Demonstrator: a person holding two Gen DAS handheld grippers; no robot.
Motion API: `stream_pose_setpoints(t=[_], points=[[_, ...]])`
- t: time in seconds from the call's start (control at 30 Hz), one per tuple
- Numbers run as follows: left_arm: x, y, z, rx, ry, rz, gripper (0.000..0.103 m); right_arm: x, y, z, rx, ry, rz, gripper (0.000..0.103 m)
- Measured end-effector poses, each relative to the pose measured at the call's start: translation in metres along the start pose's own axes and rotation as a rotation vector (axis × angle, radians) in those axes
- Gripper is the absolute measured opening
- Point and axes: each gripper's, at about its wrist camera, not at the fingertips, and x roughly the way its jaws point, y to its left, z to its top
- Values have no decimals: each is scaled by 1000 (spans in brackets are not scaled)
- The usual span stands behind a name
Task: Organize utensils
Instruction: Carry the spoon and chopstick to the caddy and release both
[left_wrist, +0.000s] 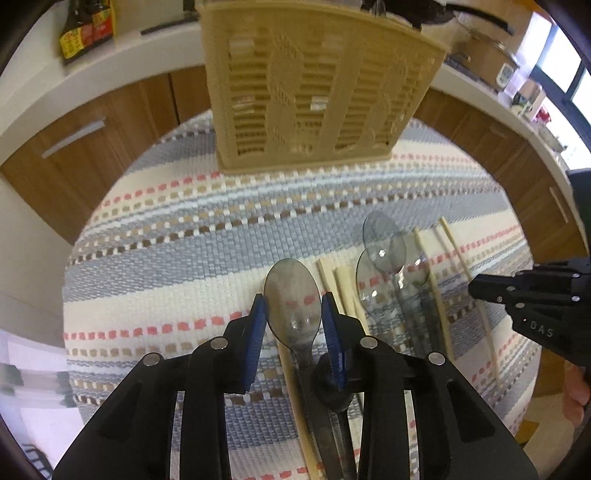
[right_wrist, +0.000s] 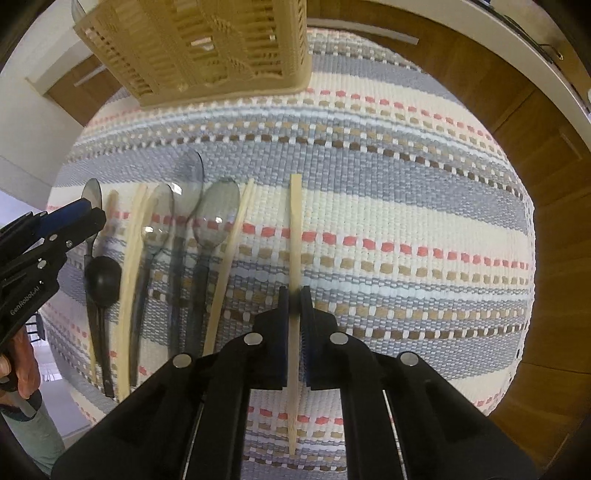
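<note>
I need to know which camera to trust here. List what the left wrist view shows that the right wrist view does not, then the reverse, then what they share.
Only the left wrist view: sauce bottles on the counter, and the left gripper open around a clear spoon.

Only the right wrist view: the right gripper shut on a single chopstick.

Both: the beige utensil basket, the striped woven mat, the black spoon and the remaining chopsticks and clear spoons.
</note>
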Motion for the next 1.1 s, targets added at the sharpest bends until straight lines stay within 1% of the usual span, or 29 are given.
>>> stream_pose_setpoints(t=[0.17,0.3,0.5,0.63,0.73,0.77,0.87,0.93,1.03,1.1], points=[[-28,5,2,-13,-69,-24,28,-29,-7,0,-12,-73,33,4],[-52,6,2,-15,-122,-42,28,-53,-5,-1,-23,-139,79,4],[-96,10,13,-16,-238,-60,28,-99,6,0,-51,-277,129,4],[-138,14,25,-21,-352,-81,27,-135,11,7,-76,-418,139,4],[-169,15,38,-20,-454,-97,27,-154,14,15,-86,-520,145,4],[-181,15,44,-22,-495,-95,27,-164,15,19,-89,-573,149,4],[-202,16,61,-13,-575,-96,27,-193,19,26,-100,-712,141,4],[-213,13,72,-3,-610,-93,27,-206,21,32,-100,-788,147,4],[-224,10,93,13,-668,-70,27,-226,25,44,-102,-923,126,4],[-225,9,104,21,-695,-56,27,-231,26,53,-94,-982,113,4]])
